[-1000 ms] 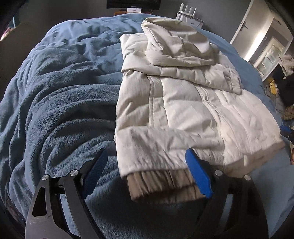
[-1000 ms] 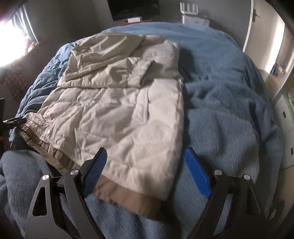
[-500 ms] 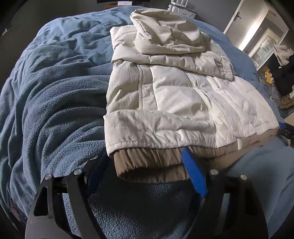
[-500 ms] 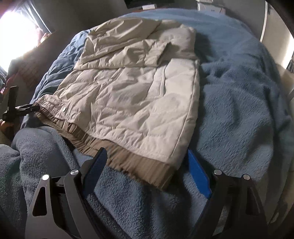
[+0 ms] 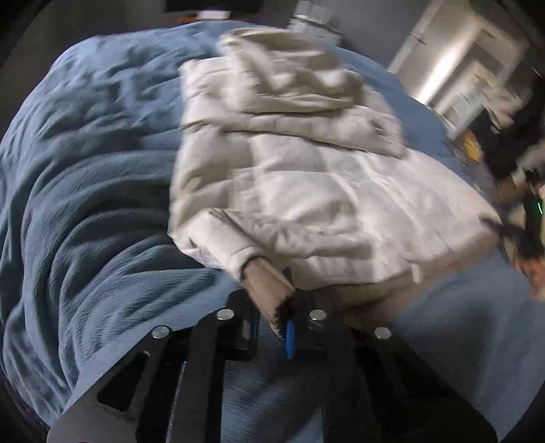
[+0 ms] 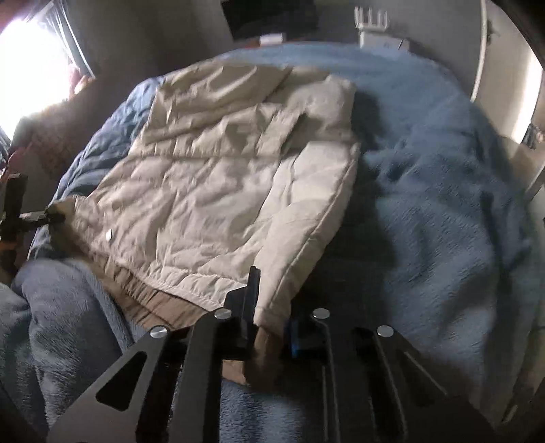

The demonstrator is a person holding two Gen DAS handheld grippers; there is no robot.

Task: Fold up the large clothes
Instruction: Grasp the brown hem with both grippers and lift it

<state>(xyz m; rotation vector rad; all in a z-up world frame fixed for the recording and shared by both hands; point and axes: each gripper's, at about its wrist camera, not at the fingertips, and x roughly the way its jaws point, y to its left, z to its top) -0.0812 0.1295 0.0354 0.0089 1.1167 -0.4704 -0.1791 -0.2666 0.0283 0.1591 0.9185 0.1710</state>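
Observation:
A cream puffer jacket [image 5: 306, 191] with a tan ribbed hem lies folded lengthwise on a blue fleece blanket [image 5: 85, 204], its hood at the far end. My left gripper [image 5: 272, 306] is shut on the jacket's near left hem corner, lifting it slightly. In the right wrist view the jacket [image 6: 221, 191] spreads left of centre, and my right gripper [image 6: 272, 320] is shut on its near right hem corner. The left gripper [image 6: 37, 218] shows at that view's left edge, holding the other corner. The right gripper [image 5: 511, 235] shows at the left wrist view's right edge.
The blue blanket [image 6: 442, 204] covers the whole bed around the jacket. A white router [image 6: 371, 20] and a dark screen stand behind the bed. A bright window [image 6: 30, 68] is at the left. A doorway and clutter [image 5: 494, 112] lie to the right.
Both grippers moved forward onto the jacket's near hem and closed on its corners. They were open half a second ago. The hem edge has begun to rise off the blanket.

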